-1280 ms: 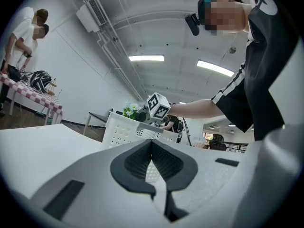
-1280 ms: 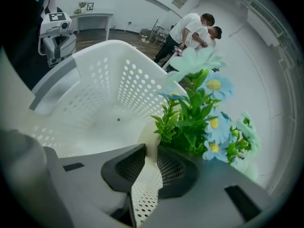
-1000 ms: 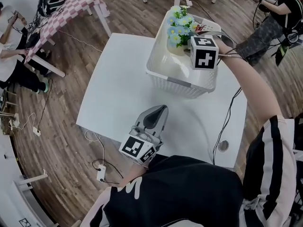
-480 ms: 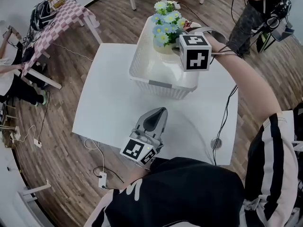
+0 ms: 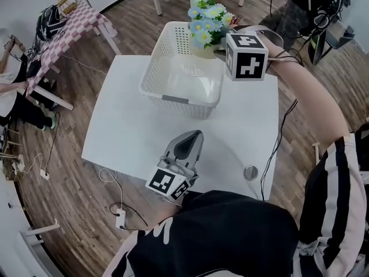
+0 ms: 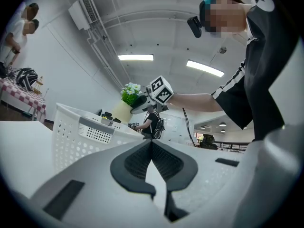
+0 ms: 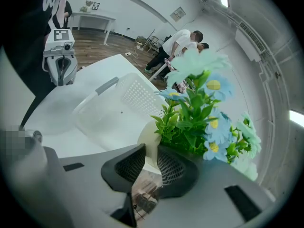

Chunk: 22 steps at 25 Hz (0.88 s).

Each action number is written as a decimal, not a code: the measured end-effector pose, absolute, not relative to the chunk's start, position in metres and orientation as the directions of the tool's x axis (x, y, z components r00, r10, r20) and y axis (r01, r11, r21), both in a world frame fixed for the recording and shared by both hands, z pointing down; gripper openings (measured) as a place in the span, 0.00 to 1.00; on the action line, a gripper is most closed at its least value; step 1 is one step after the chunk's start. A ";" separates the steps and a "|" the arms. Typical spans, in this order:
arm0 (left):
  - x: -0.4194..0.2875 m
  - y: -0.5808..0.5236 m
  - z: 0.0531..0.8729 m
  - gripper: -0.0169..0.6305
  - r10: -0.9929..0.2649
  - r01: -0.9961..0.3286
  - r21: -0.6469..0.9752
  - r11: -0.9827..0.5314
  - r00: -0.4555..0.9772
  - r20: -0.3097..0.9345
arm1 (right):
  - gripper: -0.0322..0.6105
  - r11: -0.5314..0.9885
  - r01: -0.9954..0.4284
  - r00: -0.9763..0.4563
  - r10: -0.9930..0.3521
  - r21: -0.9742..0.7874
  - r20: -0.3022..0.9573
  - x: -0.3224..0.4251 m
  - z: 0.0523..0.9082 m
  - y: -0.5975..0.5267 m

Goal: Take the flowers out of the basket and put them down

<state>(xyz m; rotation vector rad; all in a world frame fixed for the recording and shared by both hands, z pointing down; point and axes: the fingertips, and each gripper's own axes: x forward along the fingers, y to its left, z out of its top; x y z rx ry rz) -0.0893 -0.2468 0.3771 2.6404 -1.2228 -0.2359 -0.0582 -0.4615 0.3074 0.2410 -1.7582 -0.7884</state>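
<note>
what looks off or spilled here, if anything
Nothing stands out. The right gripper holds the potted flowers by the pot, clear above the white basket's far right corner, with nothing spilled. The basket sits upright on the white table, and the left gripper is shut and empty.

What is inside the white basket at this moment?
The basket looks empty. The flowers are above its far edge, in the right gripper. Its near wall hides a strip of the floor.

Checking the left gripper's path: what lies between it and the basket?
Only bare white table lies between the left gripper and the basket, as the head view shows.
</note>
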 end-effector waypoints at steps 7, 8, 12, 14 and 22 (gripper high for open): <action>-0.060 -0.235 0.374 0.03 -0.752 -0.721 0.247 -0.647 0.657 -0.052 | 0.19 0.757 0.186 -0.339 -0.548 0.626 0.764 -0.017 0.303 -0.449; -0.057 -0.234 0.374 0.03 -0.751 -0.720 0.247 -0.648 0.658 -0.052 | 0.19 0.758 0.181 -0.339 -0.551 0.627 0.763 -0.012 0.302 -0.449; -0.041 -0.232 0.375 0.03 -0.745 -0.715 0.248 -0.654 0.665 -0.047 | 0.19 0.757 0.154 -0.336 -0.565 0.635 0.754 0.012 0.299 -0.448; -0.032 -0.230 0.376 0.03 -0.741 -0.711 0.250 -0.658 0.670 -0.045 | 0.19 0.758 0.139 -0.337 -0.569 0.637 0.750 0.024 0.299 -0.448; 0.000 -0.227 0.383 0.03 -0.736 -0.704 0.264 -0.659 0.676 -0.032 | 0.19 0.769 0.127 -0.320 -0.566 0.626 0.760 0.064 0.314 -0.445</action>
